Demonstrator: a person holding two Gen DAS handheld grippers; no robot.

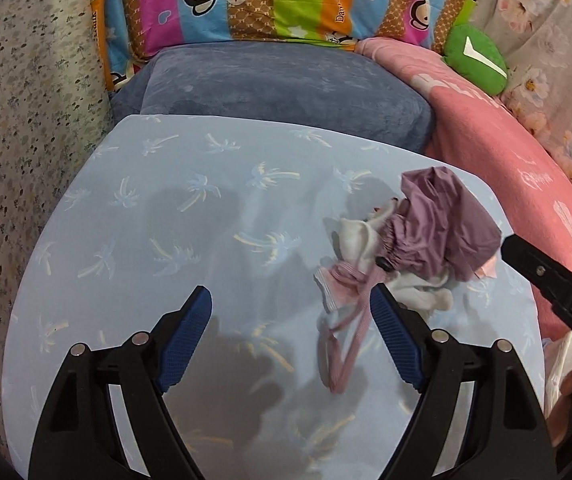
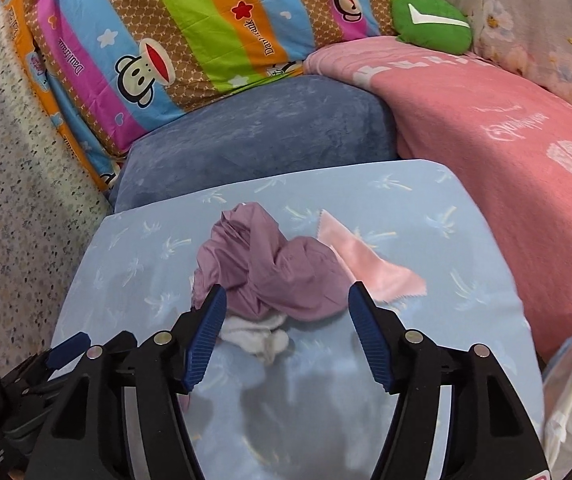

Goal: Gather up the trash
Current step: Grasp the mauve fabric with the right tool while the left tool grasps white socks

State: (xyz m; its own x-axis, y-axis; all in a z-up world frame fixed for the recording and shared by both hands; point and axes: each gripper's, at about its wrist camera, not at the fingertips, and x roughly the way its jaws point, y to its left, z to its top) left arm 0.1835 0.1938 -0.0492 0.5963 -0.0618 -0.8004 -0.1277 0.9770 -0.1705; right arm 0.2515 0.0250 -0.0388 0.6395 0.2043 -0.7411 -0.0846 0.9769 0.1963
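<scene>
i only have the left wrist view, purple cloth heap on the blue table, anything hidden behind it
Observer: Yes. In the right wrist view a flat pale pink square of cloth with zigzag edges lies on the light blue palm-print tabletop, partly tucked under the crumpled purple fabric bundle.
Operator: where are the right tongs, i only see a black bit
Observer: The right tongs are open, pads on either side of the purple bundle's near edge, not pressing it.
Operator: anything under the purple
Observer: A small crumpled white cloth pokes out at its near edge, between the blue pads.
</scene>
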